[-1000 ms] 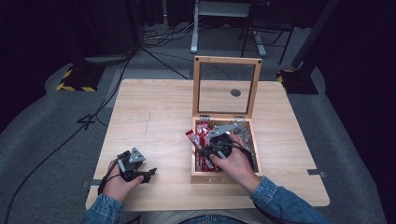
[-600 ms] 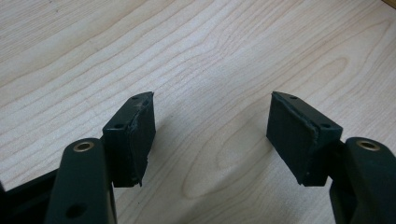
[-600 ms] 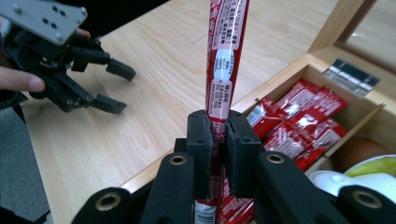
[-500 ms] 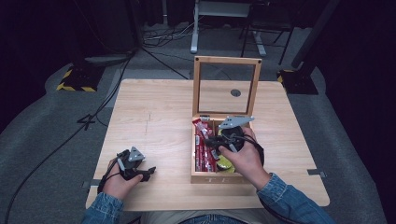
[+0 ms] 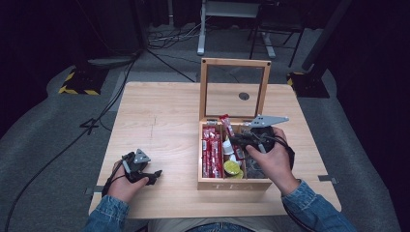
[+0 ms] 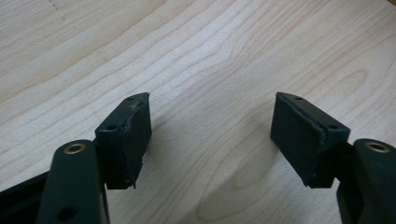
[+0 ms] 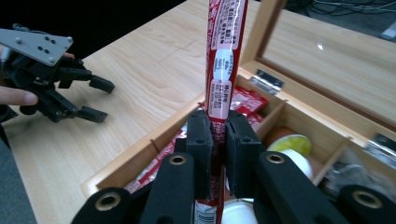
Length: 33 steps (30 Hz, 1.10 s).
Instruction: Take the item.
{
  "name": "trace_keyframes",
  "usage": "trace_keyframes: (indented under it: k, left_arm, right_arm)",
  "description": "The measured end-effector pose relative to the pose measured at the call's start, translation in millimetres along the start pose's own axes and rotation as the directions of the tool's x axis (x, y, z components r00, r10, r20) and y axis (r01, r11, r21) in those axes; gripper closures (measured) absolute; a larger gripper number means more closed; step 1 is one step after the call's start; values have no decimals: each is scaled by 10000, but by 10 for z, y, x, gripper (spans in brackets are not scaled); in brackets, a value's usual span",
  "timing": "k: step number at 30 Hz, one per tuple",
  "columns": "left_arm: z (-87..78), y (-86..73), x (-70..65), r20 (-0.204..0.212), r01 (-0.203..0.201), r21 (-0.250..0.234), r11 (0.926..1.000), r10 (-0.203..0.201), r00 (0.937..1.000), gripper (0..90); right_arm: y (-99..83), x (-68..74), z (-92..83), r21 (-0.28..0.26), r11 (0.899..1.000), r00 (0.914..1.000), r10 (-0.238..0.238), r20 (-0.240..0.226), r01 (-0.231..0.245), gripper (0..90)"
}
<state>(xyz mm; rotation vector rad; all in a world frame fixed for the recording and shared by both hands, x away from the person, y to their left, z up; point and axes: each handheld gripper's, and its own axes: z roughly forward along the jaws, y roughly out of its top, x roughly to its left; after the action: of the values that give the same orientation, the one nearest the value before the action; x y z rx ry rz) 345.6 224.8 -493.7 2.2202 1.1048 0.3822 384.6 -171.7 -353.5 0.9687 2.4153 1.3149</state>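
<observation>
With my right gripper [image 7: 218,140] clenched on a red sachet stick [image 7: 224,60] held above the tea box [image 5: 234,184], I judge I'm mid-extraction and must next carry it clear, while my left gripper [image 6: 210,135] rests spread on the table [image 5: 159,116].

The table [image 6: 224,56] is smooth, pale wood with a matt grain. The tea box [image 5: 234,184] is light wood, its lid [image 5: 235,87] glazed. The red sachet [image 7: 223,60] looks glossy; the jaw pads are matt black.
</observation>
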Motion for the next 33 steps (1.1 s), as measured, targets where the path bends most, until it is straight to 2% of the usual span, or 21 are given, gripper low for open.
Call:
trace_keyframes:
  k: [15, 25, 28, 32, 33]
  left_arm:
    - [-15, -29, 77, -66, 150, 28, 9999, -150, 9999, 242]
    - [-32, -77, 161, -123, 358, 5, 9994, -358, 9993, 218]
    - [-31, -85, 181, -326, 262, -40, 9996, -263, 9991, 207]
    - [-22, -99, 195, -249, 316, -119, 9994, -319, 9992, 179]
    - [-20, -100, 199, -257, 302, -122, 9995, -305, 9992, 175]
  right_arm:
    - [-74, -371, -369, -313, 9992, 9951, 266, 954, -238, 817]
    - [-218, -695, -515, -371, 9965, 9836, 805, 1615, -754, 815]
    - [-253, -789, -543, -313, 9960, 9785, 883, 1863, -839, 815]
    - [-311, -927, -577, -265, 9945, 9714, 1050, 2128, -1017, 816]
    - [-333, -966, -583, -236, 9935, 9675, 1142, 2257, -1118, 816]
